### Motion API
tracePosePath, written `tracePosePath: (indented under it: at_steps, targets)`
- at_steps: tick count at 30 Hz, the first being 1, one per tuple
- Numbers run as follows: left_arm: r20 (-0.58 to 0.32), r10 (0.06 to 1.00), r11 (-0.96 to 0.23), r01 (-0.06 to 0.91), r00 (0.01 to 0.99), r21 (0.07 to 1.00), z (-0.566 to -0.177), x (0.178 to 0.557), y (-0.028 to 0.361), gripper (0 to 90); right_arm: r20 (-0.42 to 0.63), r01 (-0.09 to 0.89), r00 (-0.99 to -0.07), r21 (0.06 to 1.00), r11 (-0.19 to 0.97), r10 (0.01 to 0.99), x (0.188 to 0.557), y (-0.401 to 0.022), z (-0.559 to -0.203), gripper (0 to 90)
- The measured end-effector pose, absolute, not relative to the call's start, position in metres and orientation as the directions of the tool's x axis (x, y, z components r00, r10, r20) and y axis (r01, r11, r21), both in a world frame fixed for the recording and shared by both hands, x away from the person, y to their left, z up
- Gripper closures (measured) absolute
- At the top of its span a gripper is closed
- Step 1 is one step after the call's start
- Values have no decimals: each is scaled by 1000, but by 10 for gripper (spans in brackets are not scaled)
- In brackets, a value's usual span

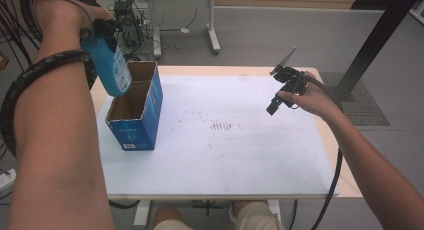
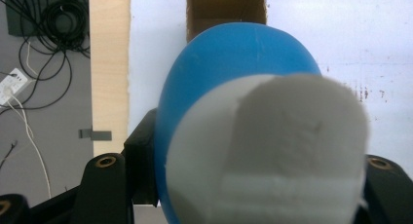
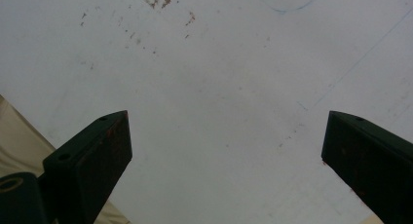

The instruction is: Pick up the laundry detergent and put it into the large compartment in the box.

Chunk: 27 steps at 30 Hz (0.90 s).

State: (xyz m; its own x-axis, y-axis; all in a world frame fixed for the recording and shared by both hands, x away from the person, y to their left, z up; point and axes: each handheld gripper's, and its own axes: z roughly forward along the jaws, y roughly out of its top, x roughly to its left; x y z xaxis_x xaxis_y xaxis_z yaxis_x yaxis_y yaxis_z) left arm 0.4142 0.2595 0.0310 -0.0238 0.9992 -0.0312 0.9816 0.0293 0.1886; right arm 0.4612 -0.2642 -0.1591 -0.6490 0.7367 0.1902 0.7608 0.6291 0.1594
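The blue bottle hung tilted directly above the open carton, its base lowest and just over the carton's nearer compartment. You held it in the left tongs, which were clamped on its upper end near the grey cap; in the left gripper view the black jaws sat against either side of the body behind that cap.

Judged from its look, the bottle was a rigid moulded plastic container with a smooth, rounded wall and a glossy label. Such a surface was likely to slip under narrow pads, and any contents would have pulled the base downward. The neck or shoulder below the cap was therefore the sound place to grip, where the body narrows and the jaws can seat. How full it was could not be told.

The carton was thin blue card, brown inside, divided in two, and probably light enough to shift if the bottle struck its rim.

To the right of the carton, well apart from it, the right tongs hovered over the white counter with jaws wide apart and nothing between them.
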Motion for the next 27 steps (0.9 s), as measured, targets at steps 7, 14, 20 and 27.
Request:
tracePosePath:
  at_steps: [7, 14, 20, 27]
  targets:
    - [-22, 999, 38, 981, -35, 190, 14, 413, 260, 378, 191, 762, -648, 164, 627, 738, 460, -265, -160, 43]
    - [-34, 999, 45, 983, -39, 178, -9, 414, 262, 377, 194, 756, -655, 158, 635, 731, 460, -261, -161, 43]
    - [-32, 999, 44, 984, -39, 174, -25, 415, 259, 377, 195, 758, -652, 159, 632, 733, 460, -261, -163, 43]
    - [-32, 999, 49, 983, -43, 178, -45, 416, 253, 377, 191, 753, -658, 155, 639, 729, 460, -259, -164, 43]
